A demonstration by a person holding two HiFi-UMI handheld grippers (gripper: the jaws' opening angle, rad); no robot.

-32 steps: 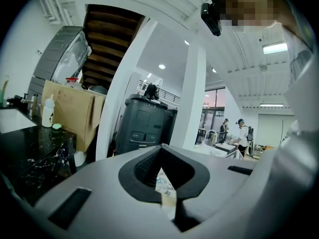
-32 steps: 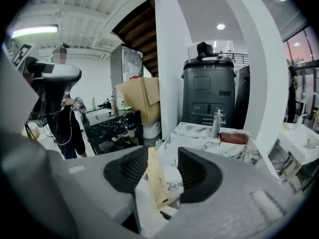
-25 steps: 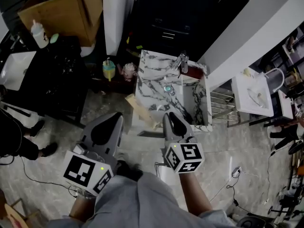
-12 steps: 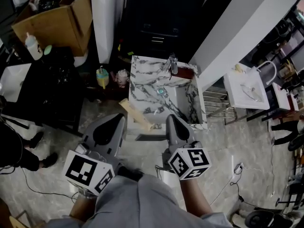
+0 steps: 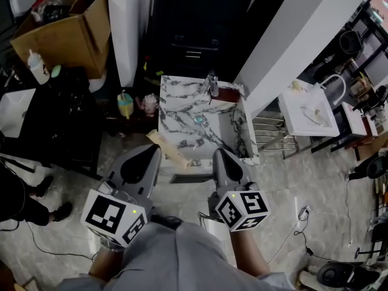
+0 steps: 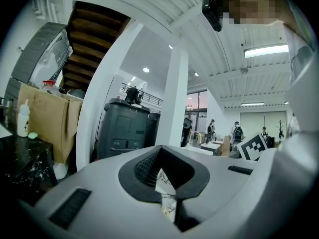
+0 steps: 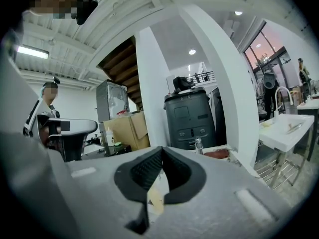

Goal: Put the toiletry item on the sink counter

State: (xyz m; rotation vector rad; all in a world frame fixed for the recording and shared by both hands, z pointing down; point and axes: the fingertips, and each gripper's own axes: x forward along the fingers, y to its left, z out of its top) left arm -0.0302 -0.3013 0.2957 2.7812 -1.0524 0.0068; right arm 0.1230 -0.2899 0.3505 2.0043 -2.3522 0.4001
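The marble sink counter point(image 5: 182, 129) with its faucet point(image 5: 211, 85) stands on the floor ahead of me. A yellow and teal bottle point(image 5: 125, 103) and a pink item point(image 5: 147, 104) sit on the floor at its left. A white bottle point(image 5: 37, 66) stands on the black table point(image 5: 66, 120) at far left. My left gripper point(image 5: 150, 150) point(image 6: 160, 151) and right gripper point(image 5: 220, 155) point(image 7: 161, 150) hover side by side short of the counter's near edge. Both are shut with nothing between the jaws.
A cardboard box point(image 5: 70, 29) sits behind the black table, and a white pillar point(image 5: 124, 23) rises beside it. A dark cabinet point(image 5: 194, 35) stands behind the counter. A white basin on a metal frame point(image 5: 308, 111) is at the right. A wooden plank point(image 5: 170, 150) leans by the counter.
The head view has swung, so the sink counter and the boxes now sit further left and higher. Both grippers keep about the same place low in the view.
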